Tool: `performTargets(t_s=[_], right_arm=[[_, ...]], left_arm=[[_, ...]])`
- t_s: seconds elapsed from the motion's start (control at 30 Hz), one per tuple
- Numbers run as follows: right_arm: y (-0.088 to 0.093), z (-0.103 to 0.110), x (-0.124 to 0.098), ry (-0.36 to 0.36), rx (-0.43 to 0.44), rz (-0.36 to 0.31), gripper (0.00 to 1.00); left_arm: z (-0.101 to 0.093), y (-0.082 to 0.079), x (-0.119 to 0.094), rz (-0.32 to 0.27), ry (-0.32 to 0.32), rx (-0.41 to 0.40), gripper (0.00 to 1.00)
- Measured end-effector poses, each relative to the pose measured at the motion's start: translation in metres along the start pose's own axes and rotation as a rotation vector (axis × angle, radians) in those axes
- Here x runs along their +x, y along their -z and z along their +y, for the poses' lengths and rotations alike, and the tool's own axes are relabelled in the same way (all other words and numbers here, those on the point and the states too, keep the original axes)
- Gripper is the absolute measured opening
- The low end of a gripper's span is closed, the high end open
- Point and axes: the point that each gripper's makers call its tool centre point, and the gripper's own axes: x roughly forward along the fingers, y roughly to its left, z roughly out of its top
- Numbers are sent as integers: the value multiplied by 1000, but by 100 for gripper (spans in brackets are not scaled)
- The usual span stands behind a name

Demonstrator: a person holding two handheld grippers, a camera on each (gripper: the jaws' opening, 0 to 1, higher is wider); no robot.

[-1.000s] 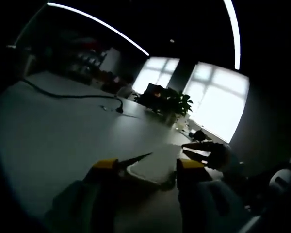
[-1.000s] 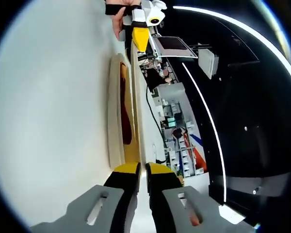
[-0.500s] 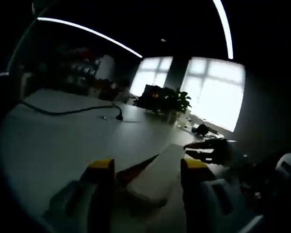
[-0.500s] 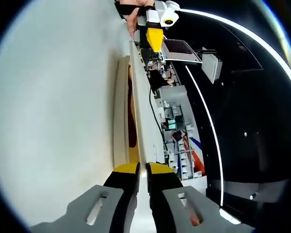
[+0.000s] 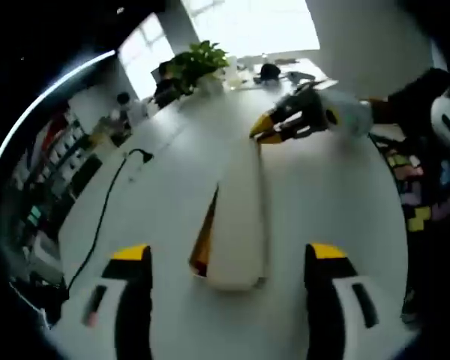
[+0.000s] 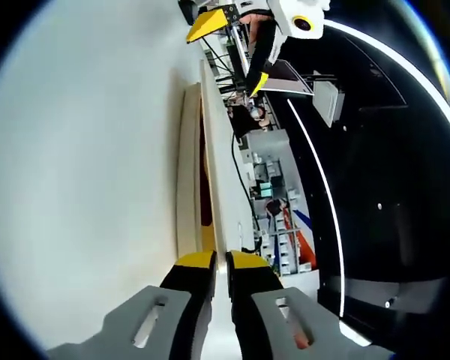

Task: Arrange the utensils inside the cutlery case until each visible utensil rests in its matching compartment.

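- Fingers of my left gripper stand spread wide, gripping nothing; the cutlery case lies on the white worktop directly ahead, its near rounded end between my two yellow tips.
- Fingers of my right gripper are pressed almost together on the case's thin edge at the far end, so I judge that this gripper pinches the lid.
- Long axis of the case runs straight from one gripper to the other; each gripper faces one short end, and in the left gripper view the right gripper sits at the far end.
- Case itself is a pale, slim, oblong box with rounded corners, its lid tilted up along one long side.
- Inside the gap, an orange-yellow strip and a dark red-brown shape show; I cannot tell which utensils or compartments these are.
- Left gripper seems better placed to steady or reach into the opening.
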Motion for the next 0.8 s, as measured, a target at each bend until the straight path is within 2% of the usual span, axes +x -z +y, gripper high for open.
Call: performTargets(t_s=[0.07, 0.17, 0.23, 0.3, 0.5, 0.63, 0.8], right_arm=[[1, 0, 0, 4, 7, 6, 4], [0, 0, 0, 11, -29, 18, 4], [1, 0, 0, 9, -27, 18, 4], [2, 0, 0, 8, -23, 18, 4], [0, 0, -1, 9, -28, 19, 5], [0, 0, -1, 9, -30, 21, 5], [1, 0, 0, 6, -28, 22, 5]], left_arm=[[2, 4, 7, 53, 31, 2, 83], [7, 11, 20, 124, 61, 10, 82], [3, 16, 27, 166, 109, 0, 81], [-4, 15, 32, 169, 164, -20, 79], [1, 22, 40, 262, 180, 4, 77], [-2, 20, 43, 296, 233, -27, 65], [0, 19, 47, 345, 250, -15, 62]])
